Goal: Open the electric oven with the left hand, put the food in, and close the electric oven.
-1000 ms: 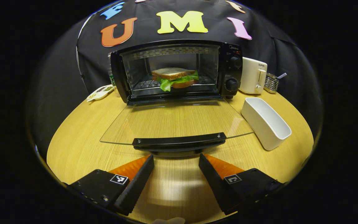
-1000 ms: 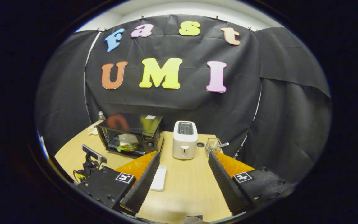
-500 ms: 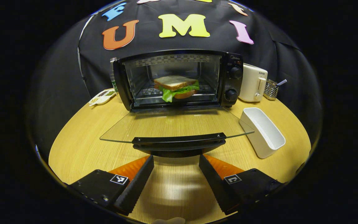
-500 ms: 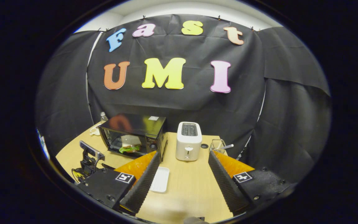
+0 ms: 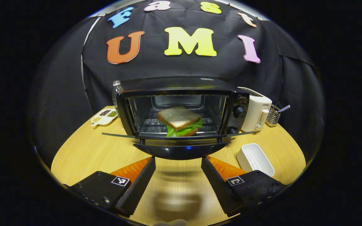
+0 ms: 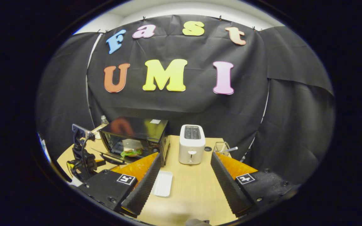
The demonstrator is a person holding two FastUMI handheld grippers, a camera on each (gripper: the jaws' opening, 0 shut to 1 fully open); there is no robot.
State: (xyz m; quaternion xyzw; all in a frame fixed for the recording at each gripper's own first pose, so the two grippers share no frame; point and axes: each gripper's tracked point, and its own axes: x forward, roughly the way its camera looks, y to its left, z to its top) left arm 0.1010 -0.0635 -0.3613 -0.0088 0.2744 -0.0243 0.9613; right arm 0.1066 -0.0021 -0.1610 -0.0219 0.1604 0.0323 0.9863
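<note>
Bench: the round pale wooden bench (image 5: 83,153) is carrying the black electric oven (image 5: 181,110).
Change: its glass door (image 5: 178,137) is rising from flat, closing.
Food: the lettuce sandwich (image 5: 179,120) is sitting inside.
Tools: left tool (image 5: 178,175) and right tool (image 6: 184,175) are both gaping, released, empty.

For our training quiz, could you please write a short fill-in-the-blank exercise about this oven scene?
1. The sandwich lies on the rack inside the ____.
2. The oven door is ____, not fully shut.
3. The white appliance right beside the oven, on its knob side, is a ____.
4. The left hand-held gripper sits just under the door's handle with its fingers ____.

Missing words: oven; partly open; toaster; open
</note>
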